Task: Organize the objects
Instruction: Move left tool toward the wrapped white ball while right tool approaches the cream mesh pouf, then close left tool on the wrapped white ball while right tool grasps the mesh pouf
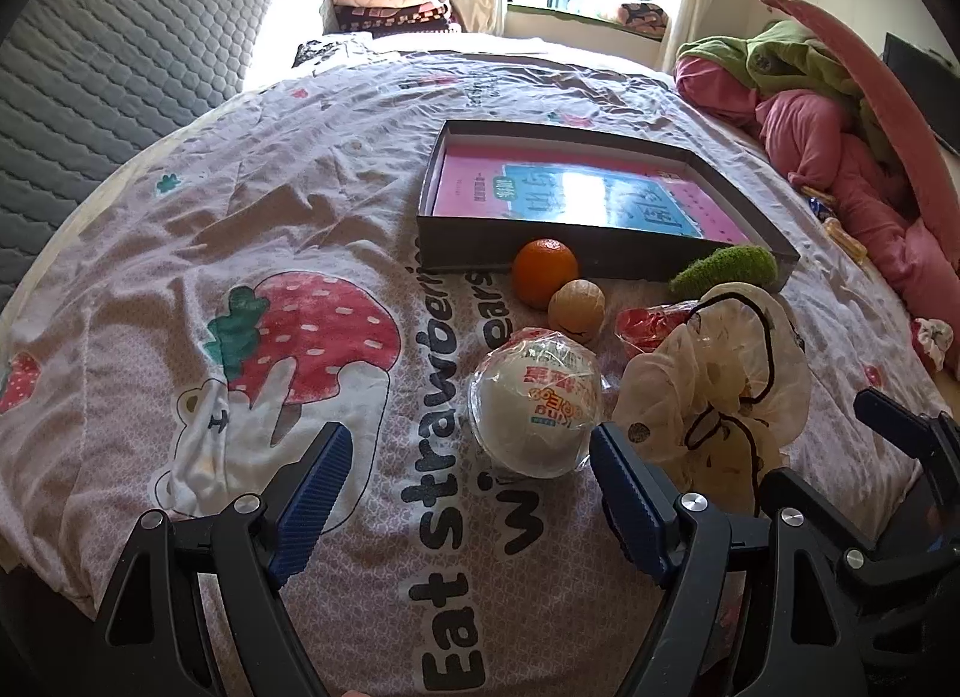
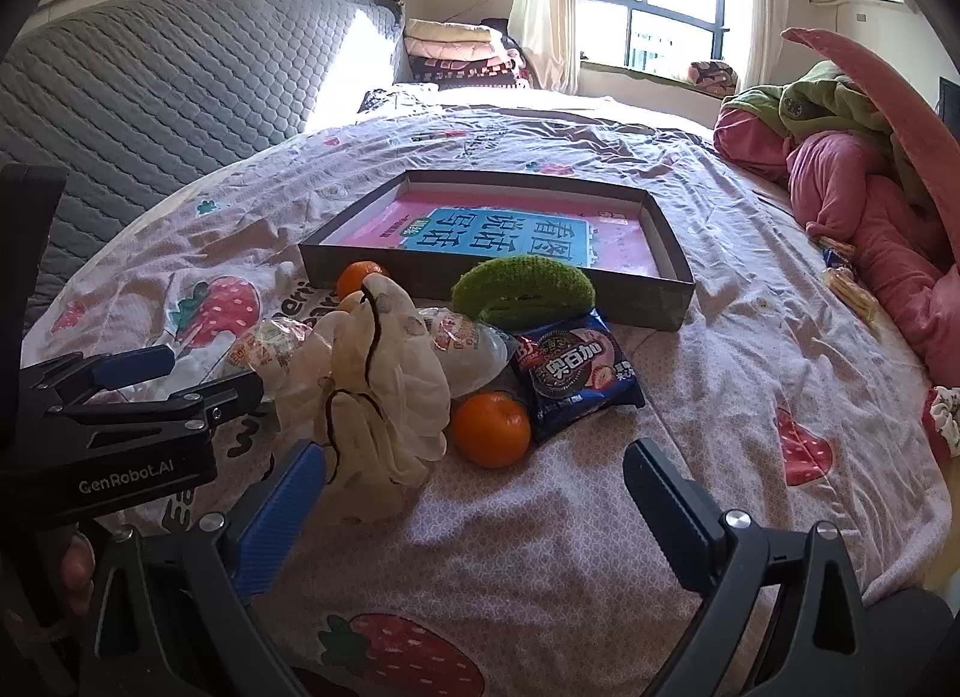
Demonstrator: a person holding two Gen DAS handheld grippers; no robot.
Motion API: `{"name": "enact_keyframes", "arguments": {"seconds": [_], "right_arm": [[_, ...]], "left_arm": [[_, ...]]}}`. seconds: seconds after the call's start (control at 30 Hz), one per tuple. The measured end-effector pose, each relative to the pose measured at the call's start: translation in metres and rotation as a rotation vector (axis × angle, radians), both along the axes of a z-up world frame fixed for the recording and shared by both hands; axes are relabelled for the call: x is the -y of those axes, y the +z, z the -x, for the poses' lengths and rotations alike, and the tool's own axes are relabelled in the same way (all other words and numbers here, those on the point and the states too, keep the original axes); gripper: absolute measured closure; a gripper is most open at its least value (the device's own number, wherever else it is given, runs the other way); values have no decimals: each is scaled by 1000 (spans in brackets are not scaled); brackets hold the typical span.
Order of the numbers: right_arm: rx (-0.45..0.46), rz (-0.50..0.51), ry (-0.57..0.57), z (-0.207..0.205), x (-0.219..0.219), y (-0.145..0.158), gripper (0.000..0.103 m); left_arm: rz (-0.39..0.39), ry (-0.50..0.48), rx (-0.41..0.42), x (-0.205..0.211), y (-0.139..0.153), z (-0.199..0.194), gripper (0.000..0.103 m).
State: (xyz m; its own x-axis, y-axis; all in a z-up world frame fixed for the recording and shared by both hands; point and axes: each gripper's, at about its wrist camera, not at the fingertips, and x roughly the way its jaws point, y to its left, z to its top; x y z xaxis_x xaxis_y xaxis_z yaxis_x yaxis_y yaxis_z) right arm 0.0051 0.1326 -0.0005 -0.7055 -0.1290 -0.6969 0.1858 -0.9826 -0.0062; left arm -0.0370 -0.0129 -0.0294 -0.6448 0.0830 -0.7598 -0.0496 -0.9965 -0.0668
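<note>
Both grippers, left (image 1: 465, 478) and right (image 2: 474, 493), hover wide apart and empty over the bed. Nearest lies a soft, light scrunchie (image 2: 372, 391), best pinched at a fold; beyond, a slippery wrapped bun (image 1: 534, 403), oranges (image 2: 491, 429), then the box (image 2: 672, 253).

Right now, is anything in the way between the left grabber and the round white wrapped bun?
Nothing visible blocks it. The left gripper is open, and the wrapped bun lies on the bedsheet just ahead of its fingers. The cream spotted cloth lies beside the bun, not in front.
</note>
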Motion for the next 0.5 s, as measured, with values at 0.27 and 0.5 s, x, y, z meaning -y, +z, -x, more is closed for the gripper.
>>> {"name": "enact_keyframes", "arguments": {"seconds": [0.27, 0.5], "right_arm": [[36, -11, 33, 15, 10, -8, 17], [58, -61, 91, 28, 24, -17, 39]], "left_arm": [[-18, -31, 14, -3, -5, 11, 21], [-33, -42, 44, -5, -11, 24, 21]]}}
